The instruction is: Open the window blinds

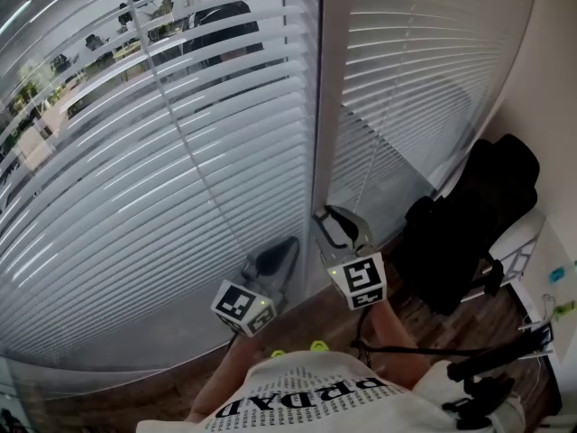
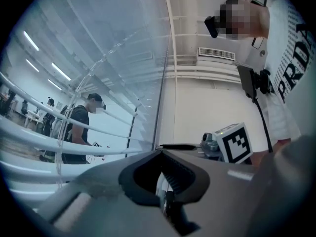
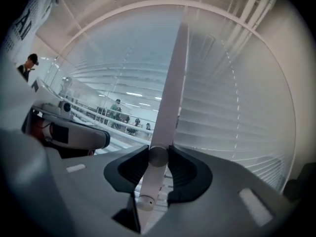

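Right gripper view: the right tongs (image 3: 157, 167) are pinching the white rod (image 3: 168, 98) of the blinds. Both dark pads press on it, one from each side. The rod runs up and away from the tongs, and its capped end sticks out just below the pads on our side. The right-hand blinds (image 3: 232, 117) fill the space to the right of the rod, slats lying close together. More slats lie left of the rod, with gaps we can see a lit room through.

Left gripper view: the left tongs (image 2: 165, 181) stand only narrowly spread. A thin pale sliver shows in the slit and we cannot tell what it is. We see no firm grip on anything. A few slats (image 2: 74, 127) cross left of and above these tongs, apart enough to show a person (image 2: 79, 127) behind the glass. The marker cube of the right tongs sits just to the right.

Head view: both tongs point at the foot of the white window post (image 1: 326, 106). The left pair is just beside the right pair and a little lower. Blinds spread on both sides of the post, above the tongs. A black bag (image 1: 469, 224) stands off to the right of the right tongs, over a wooden floor (image 1: 433, 323).
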Demonstrator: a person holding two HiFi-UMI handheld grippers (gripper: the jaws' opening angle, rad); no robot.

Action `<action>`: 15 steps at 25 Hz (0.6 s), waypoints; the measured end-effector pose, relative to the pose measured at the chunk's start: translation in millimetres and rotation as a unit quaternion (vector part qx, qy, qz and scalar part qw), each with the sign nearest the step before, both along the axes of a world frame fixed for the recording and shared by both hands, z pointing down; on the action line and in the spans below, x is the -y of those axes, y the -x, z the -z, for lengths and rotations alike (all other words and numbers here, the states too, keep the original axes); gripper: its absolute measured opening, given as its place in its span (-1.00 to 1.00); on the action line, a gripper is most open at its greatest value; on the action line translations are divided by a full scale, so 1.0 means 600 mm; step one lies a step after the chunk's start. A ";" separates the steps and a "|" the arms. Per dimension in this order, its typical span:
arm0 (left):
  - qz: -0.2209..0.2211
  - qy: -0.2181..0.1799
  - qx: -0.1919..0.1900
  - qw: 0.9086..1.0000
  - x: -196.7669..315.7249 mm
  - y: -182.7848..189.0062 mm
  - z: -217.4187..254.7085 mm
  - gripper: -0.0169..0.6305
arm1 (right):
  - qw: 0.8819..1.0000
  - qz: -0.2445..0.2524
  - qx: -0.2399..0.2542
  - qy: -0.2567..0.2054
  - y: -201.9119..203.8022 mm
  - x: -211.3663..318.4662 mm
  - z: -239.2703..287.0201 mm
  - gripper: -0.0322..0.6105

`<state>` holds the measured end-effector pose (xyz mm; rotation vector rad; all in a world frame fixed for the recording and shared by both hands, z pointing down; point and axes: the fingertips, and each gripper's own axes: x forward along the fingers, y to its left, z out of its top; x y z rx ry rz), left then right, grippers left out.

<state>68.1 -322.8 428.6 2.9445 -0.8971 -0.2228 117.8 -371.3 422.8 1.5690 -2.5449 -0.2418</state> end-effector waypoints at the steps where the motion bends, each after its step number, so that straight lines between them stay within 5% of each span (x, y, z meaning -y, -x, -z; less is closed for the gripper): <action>1: -0.001 0.000 0.000 1.000 0.000 -0.001 -0.002 -0.97 | 1.000 0.001 0.014 0.005 -0.002 0.001 -0.003 -0.48; 15: 0.002 0.009 -0.001 1.000 -0.001 -0.001 -0.004 -0.97 | 0.998 -0.002 0.058 0.013 -0.009 0.002 -0.006 -0.48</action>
